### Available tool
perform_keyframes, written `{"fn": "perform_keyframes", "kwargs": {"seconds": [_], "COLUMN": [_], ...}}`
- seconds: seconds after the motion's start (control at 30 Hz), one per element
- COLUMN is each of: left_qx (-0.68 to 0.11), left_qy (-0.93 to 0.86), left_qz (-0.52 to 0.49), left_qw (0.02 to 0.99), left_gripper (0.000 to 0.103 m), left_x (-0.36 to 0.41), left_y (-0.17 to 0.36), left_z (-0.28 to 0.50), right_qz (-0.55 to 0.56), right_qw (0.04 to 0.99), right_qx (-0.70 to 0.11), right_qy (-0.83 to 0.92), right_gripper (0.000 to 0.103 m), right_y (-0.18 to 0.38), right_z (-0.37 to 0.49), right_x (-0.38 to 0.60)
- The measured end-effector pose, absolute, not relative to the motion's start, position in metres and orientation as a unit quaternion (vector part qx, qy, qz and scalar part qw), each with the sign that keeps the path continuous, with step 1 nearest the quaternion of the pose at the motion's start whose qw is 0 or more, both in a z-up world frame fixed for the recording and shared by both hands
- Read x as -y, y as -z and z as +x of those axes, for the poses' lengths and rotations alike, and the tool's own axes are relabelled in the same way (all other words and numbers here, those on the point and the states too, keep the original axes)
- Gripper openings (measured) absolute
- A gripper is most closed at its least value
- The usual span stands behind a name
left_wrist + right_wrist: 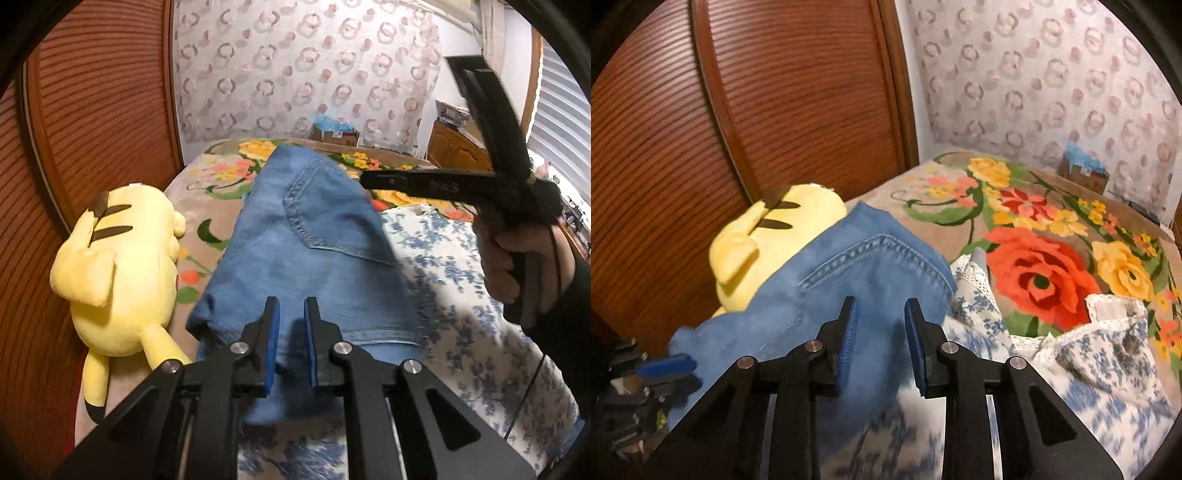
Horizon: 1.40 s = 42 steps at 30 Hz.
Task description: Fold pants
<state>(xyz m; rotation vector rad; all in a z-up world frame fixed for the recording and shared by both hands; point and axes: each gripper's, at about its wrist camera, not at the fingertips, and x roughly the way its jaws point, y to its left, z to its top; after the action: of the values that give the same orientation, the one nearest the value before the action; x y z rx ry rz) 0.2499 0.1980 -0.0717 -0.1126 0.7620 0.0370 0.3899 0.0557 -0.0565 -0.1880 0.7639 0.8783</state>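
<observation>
The blue denim pants (303,251) lie folded in a bundle on the bed, back pocket up; they also show in the right wrist view (857,280). My left gripper (292,310) hovers just above the near end of the pants, jaws a little apart with nothing between them. My right gripper (881,314) is open and empty above the right edge of the pants. In the left wrist view the right gripper (373,181) is held up at the right, in a hand. In the right wrist view a blue pad of the left gripper (665,365) shows at lower left.
A yellow plush toy (118,266) lies left of the pants against a wooden slatted door (92,110). A white and blue floral cloth (454,280) lies right of the pants. A floral blanket (1045,236) covers the bed. A cardboard box (1082,173) stands by the wall.
</observation>
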Motion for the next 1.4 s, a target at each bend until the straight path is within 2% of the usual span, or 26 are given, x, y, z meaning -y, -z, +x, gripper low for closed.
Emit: {"fn": "perform_keyframes", "kwargs": {"seconds": [0.37,0.57,0.7,1.17,1.4], "left_qx": [-0.331,-0.309,-0.290,-0.252,-0.242], "left_qy": [-0.004,-0.001,-0.002,0.038,0.047], "left_qz": [-0.031,-0.020,-0.013,-0.012,-0.006], "left_qw": [0.943,0.951,0.957,0.967,0.969], "left_gripper": [0.021,0.034,0.040,0.041,0.043], "left_x": [-0.150,-0.122,-0.099,-0.027,0.006], "left_y": [0.030,0.013,0.003,-0.015,-0.024], "left_z": [0.207,0.189,0.176,0.133,0.110], "right_qz": [-0.053,-0.047,-0.041,-0.025,-0.011], "right_qw": [0.859,0.877,0.895,0.952,0.964], "right_qx": [-0.315,-0.294,-0.278,-0.228,-0.213], "right_qy": [-0.400,-0.377,-0.346,-0.205,-0.159], "right_gripper": [0.025,0.026,0.033,0.052,0.068], "right_y": [0.004,-0.010,-0.017,-0.036,-0.039], "right_z": [0.302,0.262,0.233,0.142,0.111], "right_x": [0.042,0.085,0.120,0.230,0.262]}}
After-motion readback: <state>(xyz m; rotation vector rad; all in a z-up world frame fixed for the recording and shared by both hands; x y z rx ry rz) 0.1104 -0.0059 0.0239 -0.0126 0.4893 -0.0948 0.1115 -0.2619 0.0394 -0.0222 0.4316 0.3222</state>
